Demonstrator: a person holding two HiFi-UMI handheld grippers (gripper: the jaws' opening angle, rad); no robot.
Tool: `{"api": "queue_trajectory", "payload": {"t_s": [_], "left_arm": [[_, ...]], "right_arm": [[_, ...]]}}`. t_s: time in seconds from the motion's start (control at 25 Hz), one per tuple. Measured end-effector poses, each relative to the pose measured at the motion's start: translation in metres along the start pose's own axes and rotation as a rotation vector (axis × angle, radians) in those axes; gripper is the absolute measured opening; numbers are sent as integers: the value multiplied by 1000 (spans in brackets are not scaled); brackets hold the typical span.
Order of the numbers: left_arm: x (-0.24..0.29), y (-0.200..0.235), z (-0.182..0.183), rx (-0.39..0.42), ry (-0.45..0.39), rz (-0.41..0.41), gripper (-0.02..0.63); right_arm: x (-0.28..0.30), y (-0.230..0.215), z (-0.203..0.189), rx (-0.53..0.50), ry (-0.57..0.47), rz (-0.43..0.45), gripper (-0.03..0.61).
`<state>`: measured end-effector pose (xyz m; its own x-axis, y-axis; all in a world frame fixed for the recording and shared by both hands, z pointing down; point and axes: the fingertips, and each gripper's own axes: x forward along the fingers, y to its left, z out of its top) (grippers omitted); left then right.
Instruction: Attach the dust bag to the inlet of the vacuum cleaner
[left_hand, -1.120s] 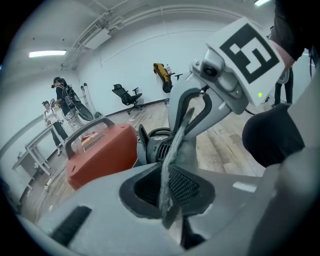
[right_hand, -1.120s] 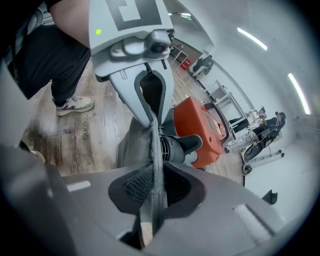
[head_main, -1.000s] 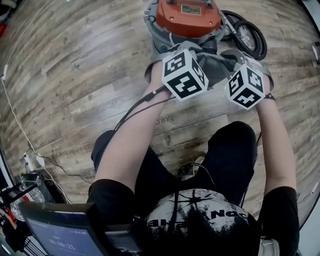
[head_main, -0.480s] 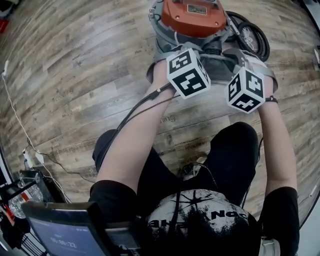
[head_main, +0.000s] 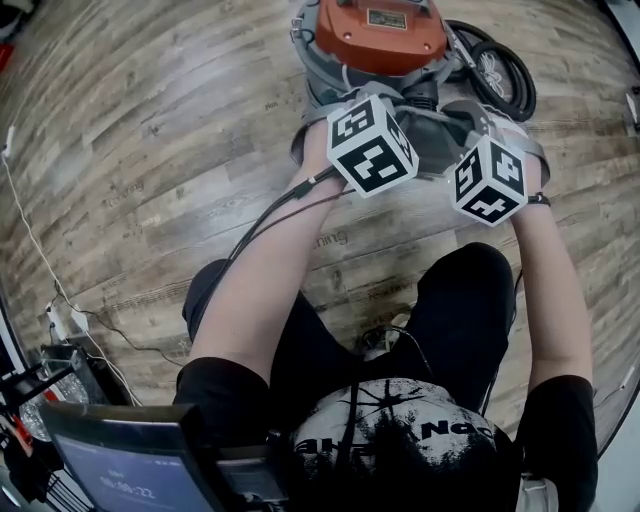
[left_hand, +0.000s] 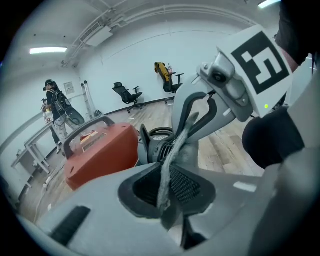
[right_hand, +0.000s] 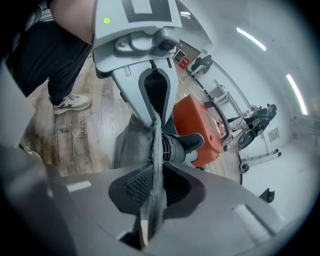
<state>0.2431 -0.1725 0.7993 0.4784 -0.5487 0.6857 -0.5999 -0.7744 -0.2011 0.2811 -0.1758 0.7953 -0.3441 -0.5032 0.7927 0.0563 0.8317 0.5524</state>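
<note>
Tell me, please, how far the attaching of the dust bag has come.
Done: the left gripper and right gripper are each shut on the grey dust bag. In hand: they hold it in front of the black inlet of the vacuum cleaner. Left: the inlet looks bare, so the bag's mouth must yet go over it.

Wood-plank floor (head_main: 150, 150) under orange vacuum cleaner (head_main: 380, 35), coiled hose (head_main: 512, 88), power strip (head_main: 66, 321).

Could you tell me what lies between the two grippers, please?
The grey dust bag stretches between the left gripper and the right gripper, each clamped on its fabric; the head view shows it.
</note>
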Motion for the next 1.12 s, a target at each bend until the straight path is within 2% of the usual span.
{"api": "queue_trajectory", "payload": {"t_s": [0.12,0.24,0.48,0.68,0.8,0.96,1.12], "left_arm": [[-5,0,11,29,-25,16,50],[-7,-4,18,66,-37,23,52],[-5,-7,4,11,-11,-37,51],[4,-10,-14,12,54,-33,41],[9,-11,-17,4,72,-39,40],[11,-7,-12,22,64,-21,44],[9,-2,0,18,38,-11,60]], "right_arm": [[5,3,-7,67,-11,8,44],[8,5,-11,91,-11,8,44],[3,-4,-3,14,9,-3,49],[-2,-3,14,-71,18,-25,55],[-4,-3,18,-83,7,-35,55],[-3,-1,11,-53,-15,-37,53],[0,1,3,27,-34,-25,46]]}}
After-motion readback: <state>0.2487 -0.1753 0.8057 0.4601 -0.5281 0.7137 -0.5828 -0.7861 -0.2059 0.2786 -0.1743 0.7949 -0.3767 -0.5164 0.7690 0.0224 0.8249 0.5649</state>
